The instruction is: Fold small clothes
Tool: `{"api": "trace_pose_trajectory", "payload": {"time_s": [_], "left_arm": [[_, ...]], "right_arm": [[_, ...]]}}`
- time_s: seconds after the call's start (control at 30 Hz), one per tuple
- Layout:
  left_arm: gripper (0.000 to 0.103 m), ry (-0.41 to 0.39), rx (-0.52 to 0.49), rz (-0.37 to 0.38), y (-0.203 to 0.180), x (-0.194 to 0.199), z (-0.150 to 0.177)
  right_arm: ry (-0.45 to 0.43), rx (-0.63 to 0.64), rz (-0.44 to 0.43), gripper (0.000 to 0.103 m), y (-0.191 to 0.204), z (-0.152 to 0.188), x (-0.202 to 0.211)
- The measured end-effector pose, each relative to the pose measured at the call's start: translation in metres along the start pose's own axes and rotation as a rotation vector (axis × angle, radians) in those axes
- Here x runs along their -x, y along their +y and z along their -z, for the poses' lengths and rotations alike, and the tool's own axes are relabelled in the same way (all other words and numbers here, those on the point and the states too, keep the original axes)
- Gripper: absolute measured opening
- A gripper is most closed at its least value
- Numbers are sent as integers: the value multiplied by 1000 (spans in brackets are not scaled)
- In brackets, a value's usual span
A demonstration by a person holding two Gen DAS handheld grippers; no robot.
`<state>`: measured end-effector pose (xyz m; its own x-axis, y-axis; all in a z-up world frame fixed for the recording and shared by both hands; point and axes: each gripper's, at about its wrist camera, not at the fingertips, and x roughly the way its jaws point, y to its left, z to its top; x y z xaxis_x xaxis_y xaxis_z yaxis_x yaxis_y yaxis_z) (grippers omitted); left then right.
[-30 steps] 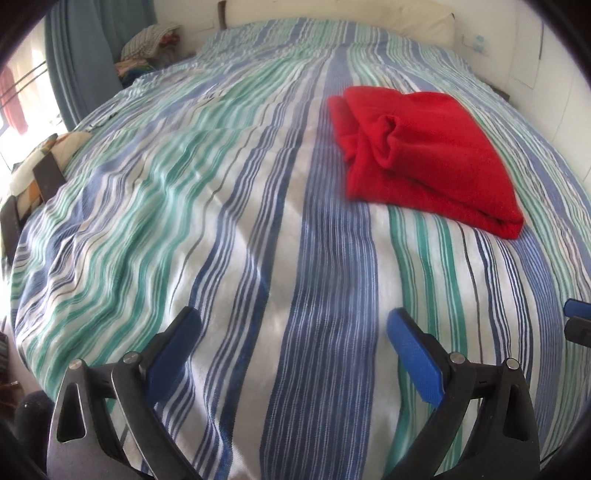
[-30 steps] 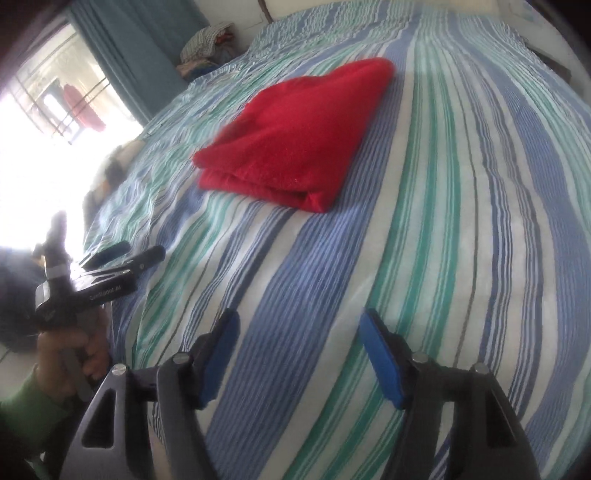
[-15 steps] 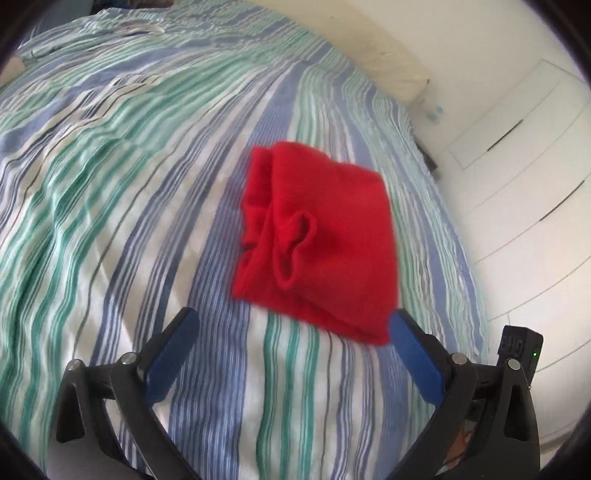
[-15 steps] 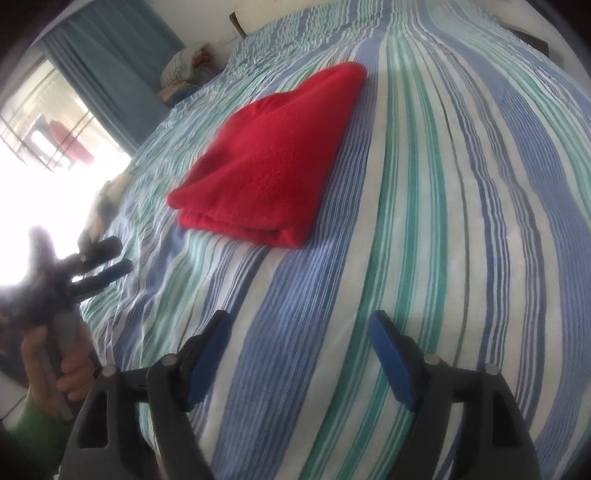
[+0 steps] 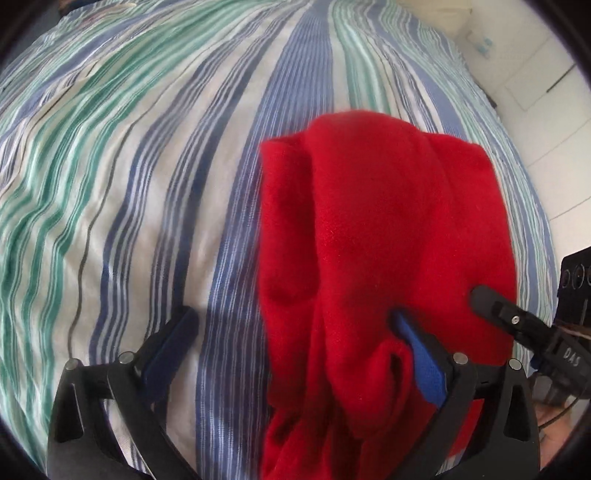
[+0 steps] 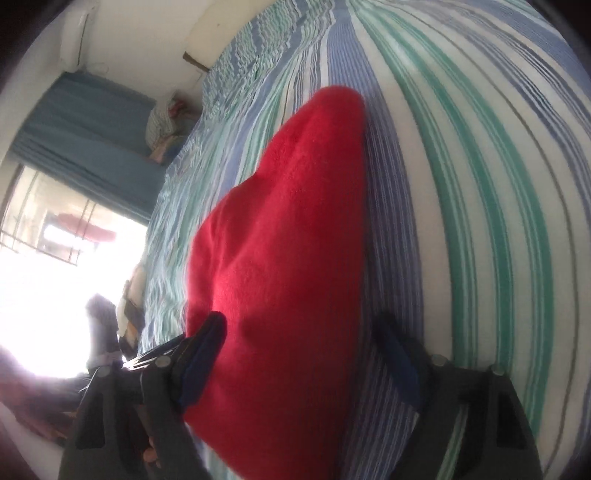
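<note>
A folded red fleece garment lies on the striped bedspread. My left gripper is open, its jaws straddling the garment's near left edge; the right blue finger presses into the red folds, the left one rests over the sheet. The right gripper's black finger shows at the garment's right edge. In the right wrist view the garment fills the centre and my right gripper is open around its near end, both fingers wide apart.
The bed runs far ahead to a pillow at the headboard. White cupboard doors stand to the right. A blue curtain, a bright window and a pile of clothes are on the left side.
Both grippers have moved forward and down onto the red garment, from well short of it to straddling its near edge. Both stay open.
</note>
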<state>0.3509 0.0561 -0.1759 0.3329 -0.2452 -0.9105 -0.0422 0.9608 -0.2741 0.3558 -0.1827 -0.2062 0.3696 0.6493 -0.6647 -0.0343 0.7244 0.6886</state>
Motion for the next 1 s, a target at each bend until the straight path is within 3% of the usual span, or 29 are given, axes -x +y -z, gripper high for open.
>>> {"api": "trace_pose_trajectory", "payload": {"time_s": [0.03, 0.07, 0.1, 0.2, 0.37, 0.43, 0.47, 0.53, 0.57, 0.6, 0.67, 0.73, 0.83, 0.9, 1.0], "left_arm": [[84, -2, -7, 22, -2, 1, 0], [37, 3, -22, 84, -6, 3, 0], [29, 14, -19, 107, -10, 6, 1], [24, -40, -61, 110, -28, 31, -3], [24, -175, -154, 190, -74, 90, -18], [25, -203, -183, 206, -94, 103, -21], [31, -200, -191, 199, -102, 103, -23], [56, -169, -180, 151, -103, 91, -17], [73, -154, -162, 115, -100, 83, -10], [79, -145, -150, 73, -95, 75, -1], [79, -134, -177, -26, -88, 68, 25], [80, -152, -231, -119, -84, 68, 59], [89, -208, -296, -207, -83, 82, 111], [98, -262, -317, -262, -86, 96, 136], [99, -311, -336, -347, -94, 114, 156]], "right_arm": [[16, 58, 31, 52, 9, 2, -8], [18, 152, 125, 43, 23, 5, -13], [2, 256, 211, 38, 39, 9, -14], [-56, 418, 294, 29, 76, 16, 1], [-181, 520, 281, 28, 114, 0, 58], [-225, 529, 268, 28, 123, -16, 84], [-241, 527, 266, 28, 124, -23, 95], [-244, 499, 275, 33, 117, -36, 110], [-230, 470, 292, 45, 109, -39, 112], [-207, 439, 319, 71, 97, -42, 112], [-170, 379, 413, 101, 64, -33, 112], [-146, 347, 515, 101, 37, -8, 117], [-123, 354, 631, 101, 14, 39, 131], [-120, 361, 696, 101, 12, 70, 143], [-156, 373, 744, 101, 27, 106, 165]]}}
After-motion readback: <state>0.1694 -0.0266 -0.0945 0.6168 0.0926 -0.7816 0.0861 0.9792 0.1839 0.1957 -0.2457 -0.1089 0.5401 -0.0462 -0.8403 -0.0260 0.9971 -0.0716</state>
